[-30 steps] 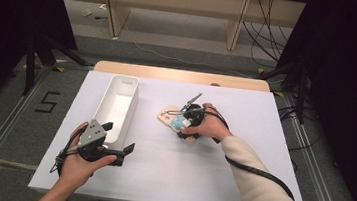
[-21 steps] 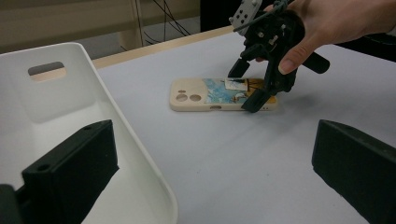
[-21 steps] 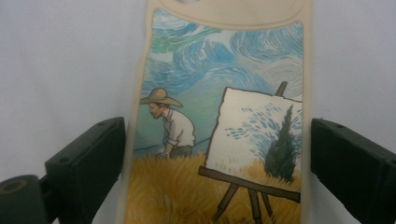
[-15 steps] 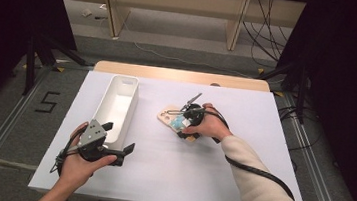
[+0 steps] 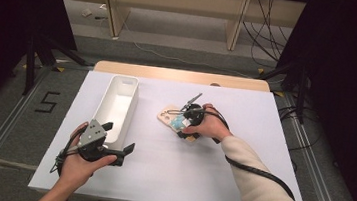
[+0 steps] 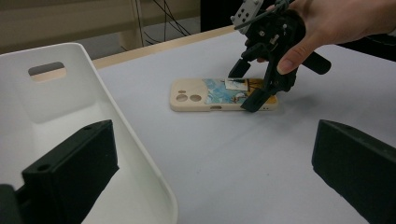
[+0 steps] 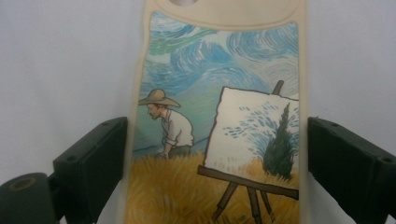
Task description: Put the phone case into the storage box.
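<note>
Worktop (image 5: pixel 168 180) first: white sheet over a wooden top, biggest thing going. Landmark is the white bin (image 5: pixel 115 106), long and open-topped, empty as far as I can see, w/ a slot handle in its end wall.

Left hand-held gripper (image 5: pixel 128 151) sits just in front of the bin's near end, jaws wide apart, nothing between them. Looks parked there, prob. waiting so it doesn't crowd the other hand.

Phone case (image 5: pixel 174 121) lies flat, to the right of the bin and a little apart from it, camera-cutout end toward the bin. Right hand-held gripper (image 6: pixel 245 88) is tipped down over the case's far end, one jaw on each long edge. The jaws have just been closing w/ the case between them; in the right gripper view a sliver of white shows at the right pad (image 7: pixel 348 172), and the left one (image 7: pixel 93 163) is at or just off the edge, so I'd call it straddling, not yet clamped. Gripping across the narrow width makes sense, as lengthwise wouldn't fit the jaws.

Case itself: cream rim, two round lens holes, painted scene of blue swirling sky, a figure in a straw hat bent over in yellow wheat, an easel w/ a canvas showing a dark cypress. Thin, prob. soft rubbery stuff.
</note>
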{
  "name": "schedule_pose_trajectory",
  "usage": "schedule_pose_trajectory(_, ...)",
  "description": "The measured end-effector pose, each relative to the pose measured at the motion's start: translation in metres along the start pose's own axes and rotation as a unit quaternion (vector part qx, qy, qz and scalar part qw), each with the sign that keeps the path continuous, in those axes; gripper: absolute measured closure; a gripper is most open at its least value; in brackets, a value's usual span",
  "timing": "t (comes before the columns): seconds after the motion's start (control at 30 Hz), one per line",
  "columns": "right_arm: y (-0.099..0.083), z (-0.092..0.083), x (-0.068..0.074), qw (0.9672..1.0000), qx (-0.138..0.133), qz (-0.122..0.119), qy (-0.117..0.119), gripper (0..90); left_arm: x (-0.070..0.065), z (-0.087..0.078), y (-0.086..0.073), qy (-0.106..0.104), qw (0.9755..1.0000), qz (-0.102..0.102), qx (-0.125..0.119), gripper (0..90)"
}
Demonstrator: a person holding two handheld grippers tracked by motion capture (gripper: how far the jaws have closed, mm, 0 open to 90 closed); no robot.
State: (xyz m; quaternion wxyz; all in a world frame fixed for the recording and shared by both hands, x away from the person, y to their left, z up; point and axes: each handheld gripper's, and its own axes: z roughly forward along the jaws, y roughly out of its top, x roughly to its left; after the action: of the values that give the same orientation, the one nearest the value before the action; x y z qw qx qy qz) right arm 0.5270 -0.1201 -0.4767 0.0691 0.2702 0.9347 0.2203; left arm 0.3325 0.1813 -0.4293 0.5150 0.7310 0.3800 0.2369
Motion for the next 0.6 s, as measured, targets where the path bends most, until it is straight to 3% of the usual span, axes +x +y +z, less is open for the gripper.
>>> schedule_pose_trajectory(0.6, -0.0019, -0.0006, 0.0003, 0.9999, -0.009, 0.007, -0.002, 10.7, 0.0005, 0.0007, 0.0001, 0.000, 1.0000, -0.001, 0.001, 0.0)
